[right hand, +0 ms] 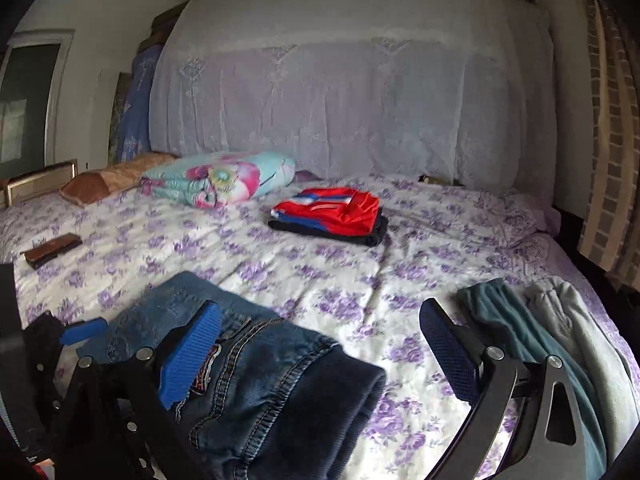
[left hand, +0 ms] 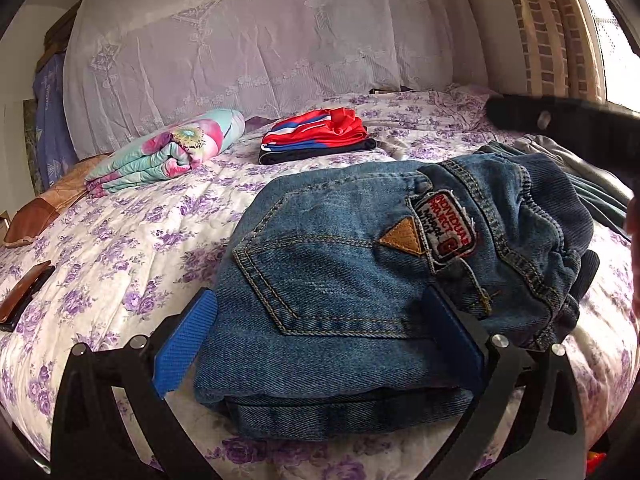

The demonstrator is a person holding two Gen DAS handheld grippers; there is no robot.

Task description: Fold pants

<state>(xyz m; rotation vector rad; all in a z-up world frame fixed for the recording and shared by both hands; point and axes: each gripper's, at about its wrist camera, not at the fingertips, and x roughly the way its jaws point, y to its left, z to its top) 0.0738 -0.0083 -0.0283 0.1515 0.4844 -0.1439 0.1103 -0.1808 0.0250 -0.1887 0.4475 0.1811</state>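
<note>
Fingers on your left gripper (left hand: 320, 344) stand apart astride the folded jeans (left hand: 360, 272) on the bed (left hand: 120, 248); your right gripper (right hand: 320, 360) gapes, empty, over their waistband. Judged thick, soft, weighty denim: take hold at the stacked fold edge.

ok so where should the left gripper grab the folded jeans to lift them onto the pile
Take the folded jeans at the near folded edge, coming in low from the front. The layers stack there into one thick, even bundle that the open left gripper already straddles. The waistband end on the right is bunched and loose, so a grip there would likely let the fold open. The red shorts pile lies beyond.
</note>
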